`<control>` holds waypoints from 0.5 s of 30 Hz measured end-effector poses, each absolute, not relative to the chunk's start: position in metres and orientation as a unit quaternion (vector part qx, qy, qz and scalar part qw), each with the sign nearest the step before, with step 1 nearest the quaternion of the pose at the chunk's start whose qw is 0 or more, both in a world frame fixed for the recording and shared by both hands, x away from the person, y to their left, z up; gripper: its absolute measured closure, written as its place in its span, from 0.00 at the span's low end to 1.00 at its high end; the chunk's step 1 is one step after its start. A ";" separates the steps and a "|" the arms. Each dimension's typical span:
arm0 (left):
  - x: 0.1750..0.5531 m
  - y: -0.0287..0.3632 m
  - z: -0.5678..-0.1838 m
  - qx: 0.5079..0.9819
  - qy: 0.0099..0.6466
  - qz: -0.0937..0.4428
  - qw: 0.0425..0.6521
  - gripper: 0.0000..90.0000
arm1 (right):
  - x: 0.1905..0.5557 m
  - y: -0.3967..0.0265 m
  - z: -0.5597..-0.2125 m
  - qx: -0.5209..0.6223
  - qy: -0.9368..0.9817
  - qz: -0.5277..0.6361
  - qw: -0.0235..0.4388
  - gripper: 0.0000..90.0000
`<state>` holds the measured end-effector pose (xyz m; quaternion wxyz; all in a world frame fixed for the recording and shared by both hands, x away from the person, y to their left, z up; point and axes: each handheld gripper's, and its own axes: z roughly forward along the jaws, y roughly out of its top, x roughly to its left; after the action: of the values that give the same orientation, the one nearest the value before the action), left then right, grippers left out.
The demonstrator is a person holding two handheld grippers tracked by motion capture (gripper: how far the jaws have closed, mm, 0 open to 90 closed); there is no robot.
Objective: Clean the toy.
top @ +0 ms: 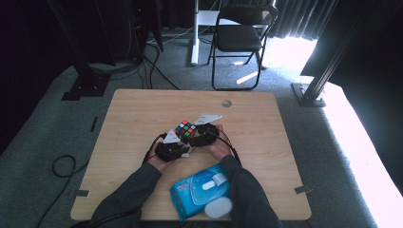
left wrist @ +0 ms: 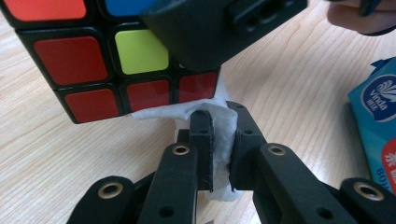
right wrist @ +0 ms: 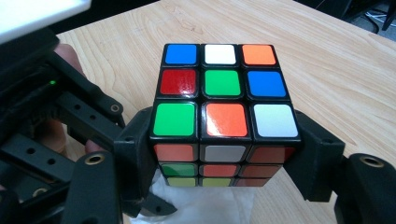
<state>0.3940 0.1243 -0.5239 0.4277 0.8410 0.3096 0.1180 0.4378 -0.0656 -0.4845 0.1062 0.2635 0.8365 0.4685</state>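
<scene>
Cube (right wrist: 224, 105) in right hand-held gripper (right wrist: 224, 163), wipe (left wrist: 224, 128) in left hand-held gripper (left wrist: 223, 135).

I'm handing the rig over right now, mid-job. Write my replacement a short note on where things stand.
Right gripper: shut on the cube, held just above the table.
Left gripper: shut on a white wipe, pressed to the cube's lower edge.
Wipe pack: near table edge, flap open.
Done: wipe out, cube gripped.
Left, likely: wipe the remaining faces, then set the cube down.

"Vinda" in white letters on the blue wet-wipe pack (left wrist: 376, 121), other print there illegible
</scene>
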 end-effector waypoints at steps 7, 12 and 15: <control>0.401 0.140 -0.524 0.819 0.348 0.129 0.437 0.92 | 0.437 -0.066 -0.484 0.259 0.836 0.472 0.103 0.38; 0.405 0.154 -0.522 0.805 0.370 0.144 0.440 0.92 | 0.437 -0.067 -0.483 0.260 0.834 0.475 0.102 0.38; 0.408 0.160 -0.522 0.798 0.383 0.147 0.441 0.92 | 0.437 -0.067 -0.483 0.261 0.835 0.474 0.103 0.38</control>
<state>0.4077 0.1605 -0.5217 0.4408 0.7984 0.3831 0.1466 0.4372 -0.0672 -0.4833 0.1027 0.2610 0.8346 0.4741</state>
